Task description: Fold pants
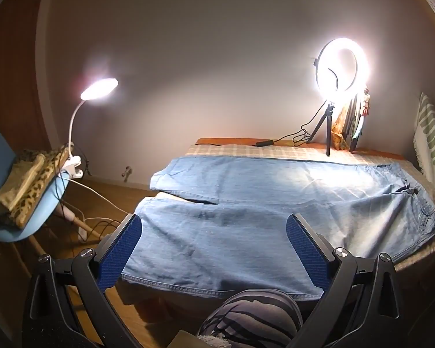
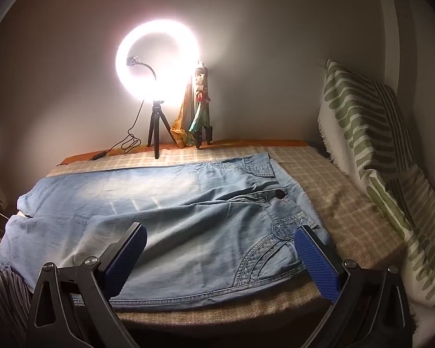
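While the blue pants (image 1: 246,203) are lying flat in front of the ring light (image 2: 156,61), the left gripper (image 1: 214,249) and right gripper (image 2: 220,258) are hovering released above them, grasping nothing.

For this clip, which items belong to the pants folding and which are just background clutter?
Part of the job:
- blue jeans, spread flat, unfolded
- left gripper, open, empty
- right gripper, open, empty
- checked cover under the jeans

Just lying about:
- ring light on tripod
- clip lamp
- green patterned pillow
- blue chair with leopard-print cloth
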The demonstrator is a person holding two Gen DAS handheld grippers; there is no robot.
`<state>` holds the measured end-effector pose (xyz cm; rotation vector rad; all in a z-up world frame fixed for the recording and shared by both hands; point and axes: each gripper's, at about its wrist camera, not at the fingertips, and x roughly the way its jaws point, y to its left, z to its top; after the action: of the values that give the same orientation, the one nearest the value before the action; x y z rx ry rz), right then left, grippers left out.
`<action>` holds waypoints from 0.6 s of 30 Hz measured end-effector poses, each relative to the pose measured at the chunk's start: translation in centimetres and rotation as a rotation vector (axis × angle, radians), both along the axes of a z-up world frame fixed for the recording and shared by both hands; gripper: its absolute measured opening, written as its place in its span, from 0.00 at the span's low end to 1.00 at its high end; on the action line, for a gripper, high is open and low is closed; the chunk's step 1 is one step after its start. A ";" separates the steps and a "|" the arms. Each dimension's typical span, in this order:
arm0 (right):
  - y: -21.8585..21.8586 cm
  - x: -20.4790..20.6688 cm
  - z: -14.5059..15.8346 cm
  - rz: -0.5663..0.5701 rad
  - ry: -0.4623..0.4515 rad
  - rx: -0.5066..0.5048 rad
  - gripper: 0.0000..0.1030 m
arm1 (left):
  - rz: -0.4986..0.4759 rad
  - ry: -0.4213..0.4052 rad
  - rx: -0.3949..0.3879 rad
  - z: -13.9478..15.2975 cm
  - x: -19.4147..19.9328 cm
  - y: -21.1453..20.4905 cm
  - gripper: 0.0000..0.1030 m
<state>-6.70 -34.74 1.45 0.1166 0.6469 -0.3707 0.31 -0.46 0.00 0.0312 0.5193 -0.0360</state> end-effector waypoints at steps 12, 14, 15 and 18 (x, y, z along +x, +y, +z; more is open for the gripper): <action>0.5 0.1 0.2 0.010 -0.004 0.001 1.00 | 0.008 -0.004 -0.006 0.0 -0.3 0.1 0.97; 0.5 0.1 0.2 0.008 -0.004 0.000 1.00 | 0.007 -0.003 -0.008 0.0 -0.2 0.1 0.97; 0.5 0.1 0.2 0.008 -0.004 0.001 1.00 | 0.007 -0.005 -0.008 0.1 -0.3 0.1 0.97; 0.6 0.1 0.2 0.008 -0.004 -0.001 1.00 | 0.008 -0.006 -0.008 0.1 -0.3 0.2 0.97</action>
<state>-6.55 -34.18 1.67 0.1133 0.6434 -0.3632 0.04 -0.30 0.11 0.0212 0.5128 -0.0304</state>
